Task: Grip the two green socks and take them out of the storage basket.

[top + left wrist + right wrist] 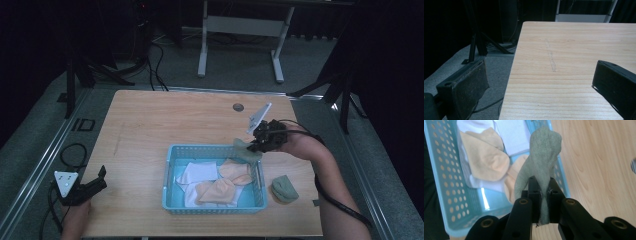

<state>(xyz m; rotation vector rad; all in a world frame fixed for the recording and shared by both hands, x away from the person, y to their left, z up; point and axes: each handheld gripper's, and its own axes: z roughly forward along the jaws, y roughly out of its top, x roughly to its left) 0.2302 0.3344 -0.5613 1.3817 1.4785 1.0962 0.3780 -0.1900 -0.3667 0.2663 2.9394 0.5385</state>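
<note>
Your right gripper (pixel 541 192) is closed on the green sock (pixel 541 157), which hangs from the pads toward twelve o'clock, above the blue basket (pixel 446 182); your left gripper (pixel 541 85) is open.

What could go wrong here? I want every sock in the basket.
1. The green sock is pinched by one end in the right hand-held gripper and dangles over the basket's right wall; it could drape over the rim.
2. Another green sock lies outside on the table and might be missed.
</note>
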